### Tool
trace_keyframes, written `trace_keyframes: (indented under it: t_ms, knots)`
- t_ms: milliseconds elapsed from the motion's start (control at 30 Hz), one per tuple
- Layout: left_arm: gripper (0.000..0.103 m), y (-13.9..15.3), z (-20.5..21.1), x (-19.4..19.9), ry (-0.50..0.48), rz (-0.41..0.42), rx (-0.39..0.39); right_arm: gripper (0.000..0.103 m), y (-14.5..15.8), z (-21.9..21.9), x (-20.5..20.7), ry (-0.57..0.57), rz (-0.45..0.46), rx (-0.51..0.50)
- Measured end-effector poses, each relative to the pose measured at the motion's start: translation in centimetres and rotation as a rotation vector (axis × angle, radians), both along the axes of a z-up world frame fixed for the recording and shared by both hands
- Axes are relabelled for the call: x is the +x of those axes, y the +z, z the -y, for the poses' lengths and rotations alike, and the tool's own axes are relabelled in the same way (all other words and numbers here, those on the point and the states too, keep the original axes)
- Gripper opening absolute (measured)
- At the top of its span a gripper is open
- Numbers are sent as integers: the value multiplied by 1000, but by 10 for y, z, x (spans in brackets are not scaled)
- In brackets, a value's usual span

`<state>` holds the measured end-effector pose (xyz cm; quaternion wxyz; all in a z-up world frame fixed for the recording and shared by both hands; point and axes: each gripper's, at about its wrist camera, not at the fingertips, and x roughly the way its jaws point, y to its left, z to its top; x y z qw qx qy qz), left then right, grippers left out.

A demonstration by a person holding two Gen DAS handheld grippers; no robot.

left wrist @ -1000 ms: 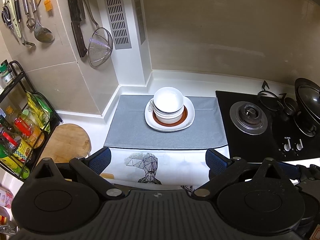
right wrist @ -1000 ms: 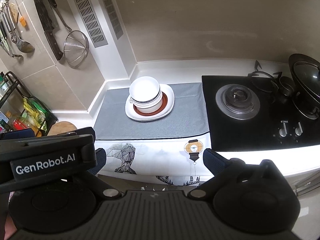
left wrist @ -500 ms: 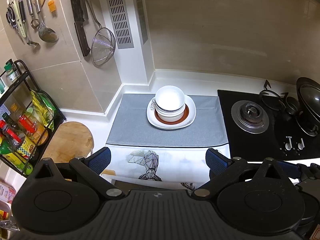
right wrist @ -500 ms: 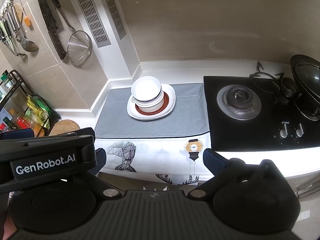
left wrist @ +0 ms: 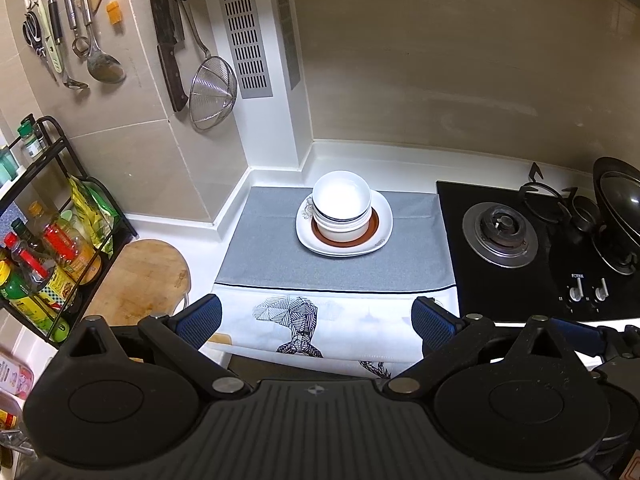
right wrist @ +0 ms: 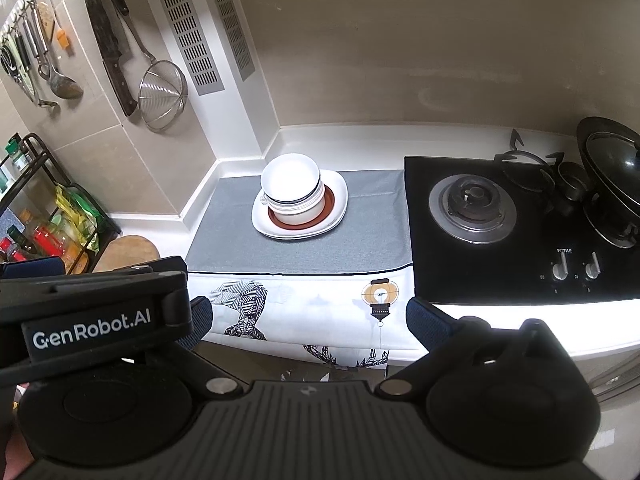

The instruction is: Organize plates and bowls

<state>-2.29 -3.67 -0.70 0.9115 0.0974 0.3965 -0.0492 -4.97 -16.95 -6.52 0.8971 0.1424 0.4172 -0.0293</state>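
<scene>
Your left gripper (left wrist: 316, 316) and right gripper (right wrist: 306, 320) both hang in front of the bench (left wrist: 400, 160), jaws spread wide and holding nothing. The stack of white bowls (left wrist: 341, 204) sits nested on a brown-rimmed plate (left wrist: 374, 226), which rests on a larger white plate (left wrist: 384, 220). All of it stands on the grey mat (left wrist: 280, 248), well beyond your fingertips, left of the black hob (left wrist: 500, 236).

Overhead light glares off the glossy white counter (right wrist: 520, 312) edge and blows out the top white ceramic bowl (left wrist: 341, 197); fisheye bends edges, corners darken.
</scene>
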Motion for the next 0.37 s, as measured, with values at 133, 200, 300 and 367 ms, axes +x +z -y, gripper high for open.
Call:
trace_keyframes:
  t_ms: [133, 200, 300, 367]
  knots:
    - [101, -1, -2, 0, 7, 0, 13, 103, -2, -2, 0, -4, -4, 3]
    - [101, -2, -4, 1, 4, -4, 13, 103, -3, -4, 1, -4, -6, 0]
    - [101, -4, -5, 5, -3, -12, 10, 103, -4, -6, 4, -2, -8, -9]
    - [101, -5, -6, 6, -6, -12, 6, 103, -5, -6, 6, -1, -8, -9]
